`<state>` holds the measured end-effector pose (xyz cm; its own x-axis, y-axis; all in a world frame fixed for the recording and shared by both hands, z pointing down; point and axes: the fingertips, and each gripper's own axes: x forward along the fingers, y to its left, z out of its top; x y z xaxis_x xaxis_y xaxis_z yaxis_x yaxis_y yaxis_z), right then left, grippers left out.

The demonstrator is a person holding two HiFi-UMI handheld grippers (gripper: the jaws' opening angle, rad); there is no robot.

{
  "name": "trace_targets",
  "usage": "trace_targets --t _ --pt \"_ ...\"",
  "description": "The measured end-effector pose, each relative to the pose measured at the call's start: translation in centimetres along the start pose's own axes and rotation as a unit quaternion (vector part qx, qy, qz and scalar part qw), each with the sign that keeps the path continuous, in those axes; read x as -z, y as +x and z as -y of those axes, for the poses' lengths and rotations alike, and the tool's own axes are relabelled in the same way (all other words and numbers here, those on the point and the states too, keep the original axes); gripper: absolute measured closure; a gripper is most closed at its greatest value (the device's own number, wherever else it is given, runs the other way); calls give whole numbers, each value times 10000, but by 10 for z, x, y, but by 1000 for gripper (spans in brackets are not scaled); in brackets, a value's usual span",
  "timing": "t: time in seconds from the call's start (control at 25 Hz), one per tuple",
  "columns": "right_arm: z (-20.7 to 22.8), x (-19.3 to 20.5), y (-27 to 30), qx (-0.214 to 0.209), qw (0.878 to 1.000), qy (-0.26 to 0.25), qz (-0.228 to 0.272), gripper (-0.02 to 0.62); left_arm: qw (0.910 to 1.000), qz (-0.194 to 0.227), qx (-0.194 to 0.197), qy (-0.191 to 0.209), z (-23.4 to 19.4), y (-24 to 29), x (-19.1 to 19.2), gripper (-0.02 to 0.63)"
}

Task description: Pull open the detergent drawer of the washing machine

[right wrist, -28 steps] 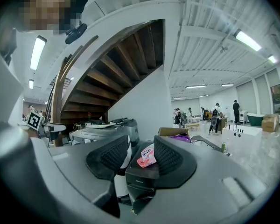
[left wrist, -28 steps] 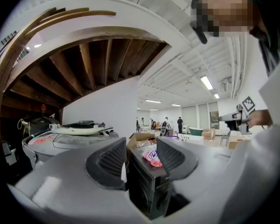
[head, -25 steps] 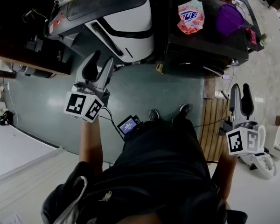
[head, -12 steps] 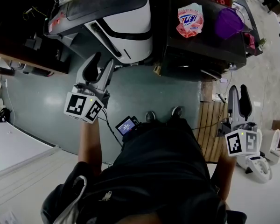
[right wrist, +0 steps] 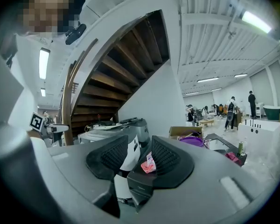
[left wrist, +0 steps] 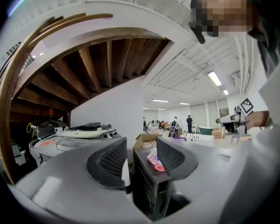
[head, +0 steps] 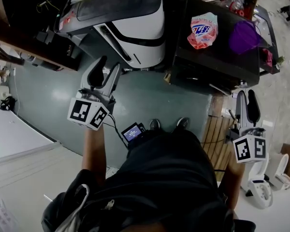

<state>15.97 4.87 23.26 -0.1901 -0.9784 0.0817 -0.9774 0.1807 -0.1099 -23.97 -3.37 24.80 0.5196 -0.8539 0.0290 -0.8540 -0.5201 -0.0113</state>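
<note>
A black washing machine (head: 217,57) stands at the top right of the head view, with a pink detergent bag (head: 203,23) and a purple tub (head: 244,36) on its lid. Left of it is a white and grey machine (head: 135,23). I cannot pick out a detergent drawer. My left gripper (head: 108,67) hovers over the green floor just short of the white machine, open and empty. My right gripper (head: 246,98) hangs below the black machine's right corner, its jaws narrowly apart with nothing between them. Both gripper views look level at the black machine (left wrist: 151,190) (right wrist: 140,183) from a distance.
A slatted wooden board (head: 217,129) lies on the floor beside my right gripper. White sanitary fixtures (head: 258,192) stand at the far right. A wooden staircase (left wrist: 84,64) rises over the machines at the left. A small screen device (head: 133,131) hangs at the person's waist.
The right gripper has drifted a little left, closer to the black machine's side. The left gripper has edged slightly nearer the white machine. Neither pair of jaws has changed its gap.
</note>
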Motion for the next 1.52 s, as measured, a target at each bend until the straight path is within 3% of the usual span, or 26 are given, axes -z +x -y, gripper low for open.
trace_targets --t 0.4,1.0,1.24,1.52 --pt "38 0 45 -549 9983 173 -63 439 9984 -42 -562 87 19 13 -10 376" --pt "55 13 91 -1545 9859 610 -205 439 9913 -223 -1268 287 51 17 -21 376" --pt "76 12 98 -1537 9858 641 -208 439 9906 -343 -1248 433 61 39 -30 376" --pt "95 19 95 -1184 9898 773 -150 439 9944 -352 -804 588 63 81 -33 376"
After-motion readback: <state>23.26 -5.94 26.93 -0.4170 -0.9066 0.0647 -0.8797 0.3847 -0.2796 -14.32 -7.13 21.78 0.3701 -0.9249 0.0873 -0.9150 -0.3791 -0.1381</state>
